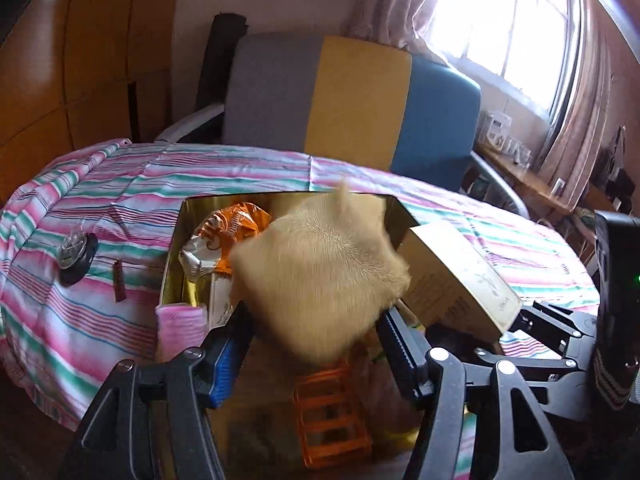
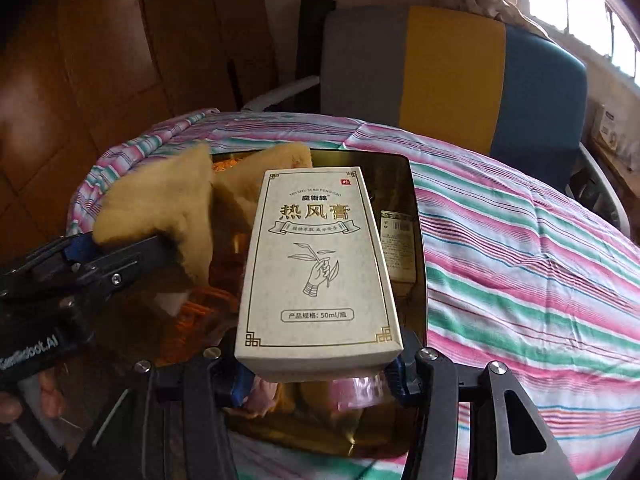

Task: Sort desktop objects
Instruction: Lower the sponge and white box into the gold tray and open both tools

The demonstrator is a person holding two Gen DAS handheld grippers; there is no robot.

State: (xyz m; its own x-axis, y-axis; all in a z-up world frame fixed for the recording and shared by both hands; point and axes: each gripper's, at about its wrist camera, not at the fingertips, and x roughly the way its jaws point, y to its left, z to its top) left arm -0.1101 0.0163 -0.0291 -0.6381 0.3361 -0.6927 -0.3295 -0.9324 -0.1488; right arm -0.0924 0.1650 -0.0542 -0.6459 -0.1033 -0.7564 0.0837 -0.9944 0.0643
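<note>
Both grippers carried their loads over the gold tin, the sorting well along but not finished.

The striped cloth (image 1: 100, 208) covered the bench, and ahead of both sets of jaws sat the gold tin (image 1: 182, 240), already holding an orange snack packet (image 1: 228, 228), an orange plastic rack (image 1: 332, 412) and a pink roll (image 1: 180, 324). The left gripper (image 1: 312, 336) had its jaws clamped on a tan furry cushion (image 1: 320, 268), hanging above the tin's middle. The right gripper (image 2: 320, 376) pinched the near end of a white carton (image 2: 320, 264) over the tin's right side. Out to the left of the left jaws, a small black dish (image 1: 76, 256) and a dark red stick (image 1: 119, 286) lay on the cloth, by my guess yet to be gathered.
</note>
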